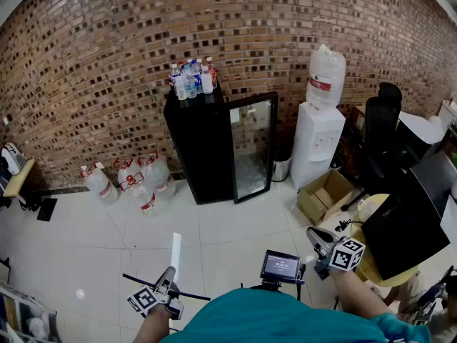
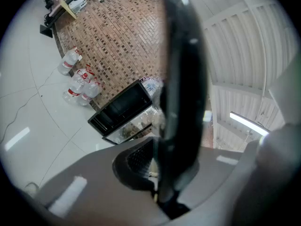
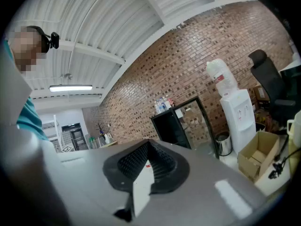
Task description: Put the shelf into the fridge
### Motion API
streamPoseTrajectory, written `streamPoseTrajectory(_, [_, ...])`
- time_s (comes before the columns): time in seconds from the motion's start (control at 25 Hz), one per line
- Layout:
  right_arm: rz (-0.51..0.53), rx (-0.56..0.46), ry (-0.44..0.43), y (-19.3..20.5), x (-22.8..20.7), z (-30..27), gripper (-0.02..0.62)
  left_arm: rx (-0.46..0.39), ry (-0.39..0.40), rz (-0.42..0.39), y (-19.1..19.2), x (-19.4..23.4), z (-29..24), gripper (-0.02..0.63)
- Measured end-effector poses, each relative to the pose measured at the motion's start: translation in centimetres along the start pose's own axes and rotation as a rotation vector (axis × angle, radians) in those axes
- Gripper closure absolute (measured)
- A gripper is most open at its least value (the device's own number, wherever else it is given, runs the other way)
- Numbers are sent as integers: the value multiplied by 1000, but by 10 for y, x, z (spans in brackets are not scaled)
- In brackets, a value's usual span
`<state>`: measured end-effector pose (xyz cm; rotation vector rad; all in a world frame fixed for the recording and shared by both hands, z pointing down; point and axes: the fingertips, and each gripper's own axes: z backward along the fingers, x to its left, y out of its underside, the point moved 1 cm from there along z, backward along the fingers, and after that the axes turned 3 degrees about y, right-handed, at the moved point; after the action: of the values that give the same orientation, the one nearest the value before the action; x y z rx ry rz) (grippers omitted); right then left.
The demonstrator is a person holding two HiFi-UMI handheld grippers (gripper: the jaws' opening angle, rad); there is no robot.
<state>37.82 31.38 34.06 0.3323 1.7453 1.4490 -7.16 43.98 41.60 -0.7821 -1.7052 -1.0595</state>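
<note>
Teal shirt (image 1: 271, 316); grey left tongs (image 2: 157, 173) and right tongs (image 3: 141, 175), black ridged pads (image 3: 162, 166).

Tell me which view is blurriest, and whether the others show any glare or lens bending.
Left gripper view is worst: the shelf sits right at the lens as a dark, out-of-focus band. Head view: sharp, but the brick wall bows, with a small bright glint on the floor. Right gripper view: sharp, corners darkened.

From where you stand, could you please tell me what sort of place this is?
Probably an office break corner: a fridge topped with bottles, a water dispenser beside it, and an office chair, all along a brick wall.
</note>
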Motion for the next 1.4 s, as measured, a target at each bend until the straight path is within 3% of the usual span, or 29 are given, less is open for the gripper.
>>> streamPoseTrajectory(0.28, [13,18,-30,-17,-46,-3,594,-17,-3,5,26,-12,-45,571])
streamPoseTrajectory(0.48, [21,18,-26,-12,-65,-36,594,-10,-1,18,8,1,-67,571])
streamPoseTrajectory(0.64, [44,23,-11,-5,-72,-91,594,6,21,31,-37,25,-98,571])
streamPoseTrajectory(1.04, [75,31,71,-3,-95,-284,594,138,80,59,-209,82,-231,571])
streamPoseTrajectory(1.2, [113,57,30,18,-140,-344,594,131,92,47,-237,114,-296,571])
streamPoseTrajectory(1.4, [110,62,10,9,-214,-412,594,86,65,53,-274,130,-372,571])
